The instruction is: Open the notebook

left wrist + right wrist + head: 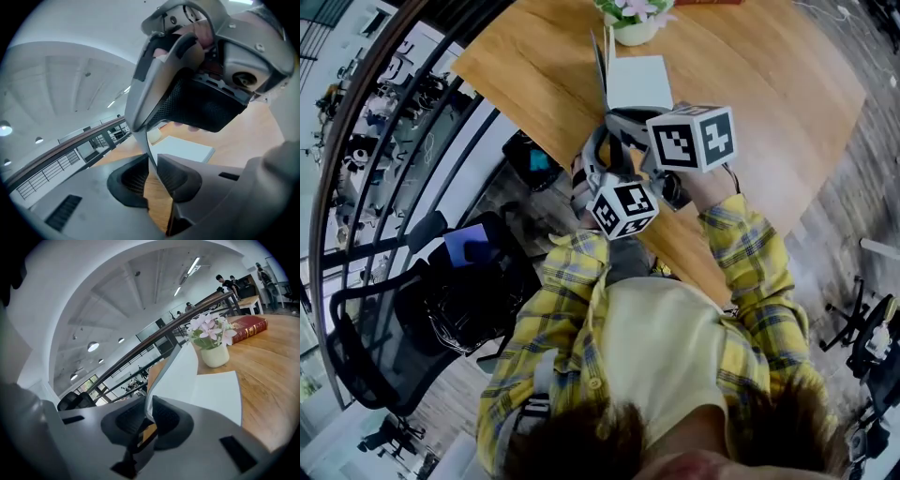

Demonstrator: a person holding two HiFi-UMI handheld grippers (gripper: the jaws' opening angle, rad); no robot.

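On the wooden table (769, 84) lies the notebook, its white page (639, 82) flat and its thin cover (604, 61) standing nearly upright at the left. Both grippers meet at the cover's near corner, below their marker cubes, left (623, 208) and right (694, 138). My left gripper (151, 176) is shut on the cover's edge (145, 145), with the right gripper's housing (225, 61) close above it. My right gripper (146, 417) has the same cover (178, 371) between its jaws; the sheet leans on one pad and a small gap shows beside it, so the gripper is open.
A white pot of pink flowers (213, 345) stands just beyond the notebook, and a red book (248, 329) lies behind it. The table's curved edge and a railing (422, 103) run to the left. An office chair (384, 347) stands below. People stand far off (229, 284).
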